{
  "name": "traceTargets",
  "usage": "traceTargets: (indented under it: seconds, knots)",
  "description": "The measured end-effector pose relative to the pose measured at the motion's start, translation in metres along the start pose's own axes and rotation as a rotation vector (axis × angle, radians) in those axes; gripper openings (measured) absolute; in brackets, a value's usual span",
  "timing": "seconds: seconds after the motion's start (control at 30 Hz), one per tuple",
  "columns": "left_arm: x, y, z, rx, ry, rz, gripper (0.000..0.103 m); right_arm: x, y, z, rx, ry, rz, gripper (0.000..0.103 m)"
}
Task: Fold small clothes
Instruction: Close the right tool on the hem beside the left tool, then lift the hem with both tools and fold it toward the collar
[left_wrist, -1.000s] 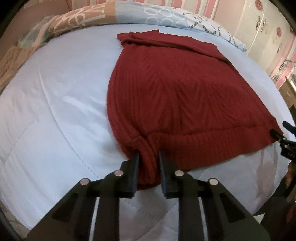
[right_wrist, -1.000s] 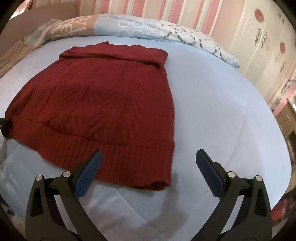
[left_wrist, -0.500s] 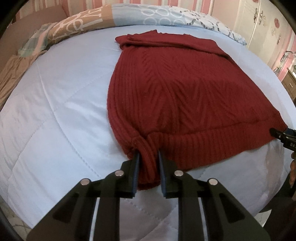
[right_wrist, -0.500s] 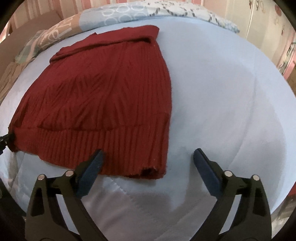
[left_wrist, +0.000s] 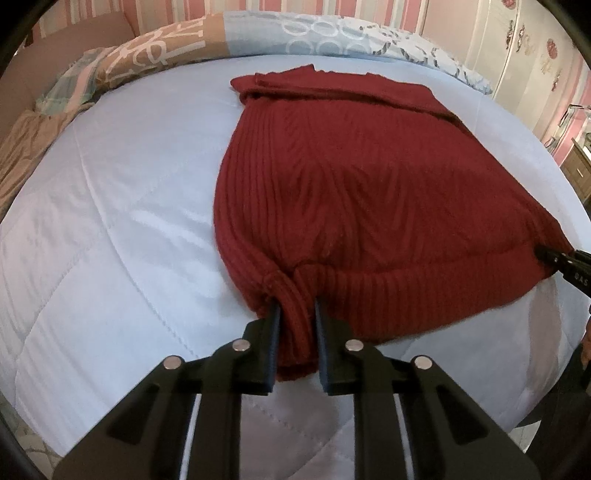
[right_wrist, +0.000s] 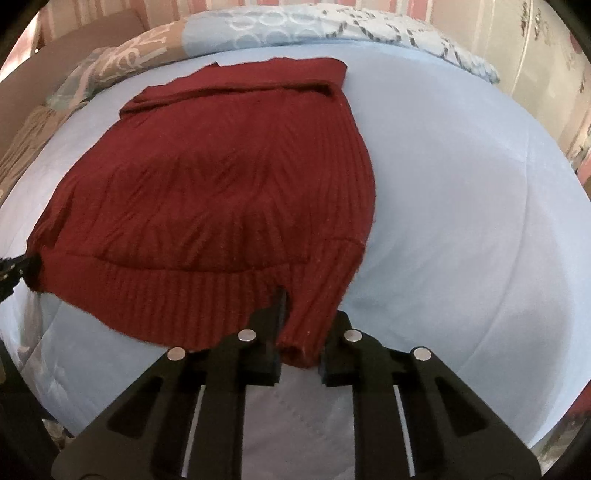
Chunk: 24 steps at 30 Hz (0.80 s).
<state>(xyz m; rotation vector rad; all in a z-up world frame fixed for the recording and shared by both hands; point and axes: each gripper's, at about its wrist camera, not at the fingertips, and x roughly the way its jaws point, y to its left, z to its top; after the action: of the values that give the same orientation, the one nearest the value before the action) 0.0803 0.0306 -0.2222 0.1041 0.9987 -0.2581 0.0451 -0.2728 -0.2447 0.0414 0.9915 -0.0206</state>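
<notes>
A dark red ribbed knit sweater (left_wrist: 369, 192) lies spread flat on a pale blue quilted bedspread (left_wrist: 110, 229) covering a bed, its ribbed hem nearest the cameras and its folded-over top edge toward the far side. Behind it a patterned pillow in brown, blue and white (left_wrist: 229, 40) runs along the head of the bed, with a pink-striped wall (left_wrist: 332, 9) beyond.

The left tool (left_wrist: 295, 314) is narrowed onto the near left corner of the hem; a bunched fold of red knit fills the gap between its black fingers and the pads press on it from both sides. The cloth gathers into wrinkles just above the grip.

The right tool (right_wrist: 299, 306) sits at the opposite hem corner. Its jaws have just been closing, and now a rolled fold of the same hem is pinched between them, with the corner's end hanging toward the camera.

In each wrist view the other tool's tip shows at the far hem corner, touching the cloth.
</notes>
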Motion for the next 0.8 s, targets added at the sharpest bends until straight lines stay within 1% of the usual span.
traceTargets:
  seconds: [0.17, 0.33, 0.6, 0.73, 0.77, 0.8]
  knots:
    - [-0.007, 0.000, 0.000, -0.005, -0.028, -0.001, 0.015, -0.011, 0.001, 0.002, -0.013, -0.035, 0.008, 0.012]
    - [-0.022, 0.002, -0.011, -0.019, -0.064, 0.013, 0.014, -0.028, 0.002, -0.006, -0.024, -0.066, 0.019, 0.010]
    - [-0.045, 0.011, -0.029, -0.035, -0.066, 0.005, 0.014, -0.056, 0.007, -0.023, -0.085, -0.091, 0.012, 0.009]
    - [-0.068, 0.011, -0.033, -0.016, -0.104, 0.019, 0.014, -0.073, 0.007, -0.024, -0.098, -0.114, 0.013, 0.009]
    - [-0.071, 0.011, -0.031, -0.012, -0.115, 0.026, 0.014, -0.075, 0.006, -0.022, -0.102, -0.121, 0.011, 0.006]
    - [-0.072, 0.010, -0.029, -0.013, -0.126, 0.036, 0.014, -0.076, 0.006, -0.019, -0.106, -0.138, 0.001, 0.007]
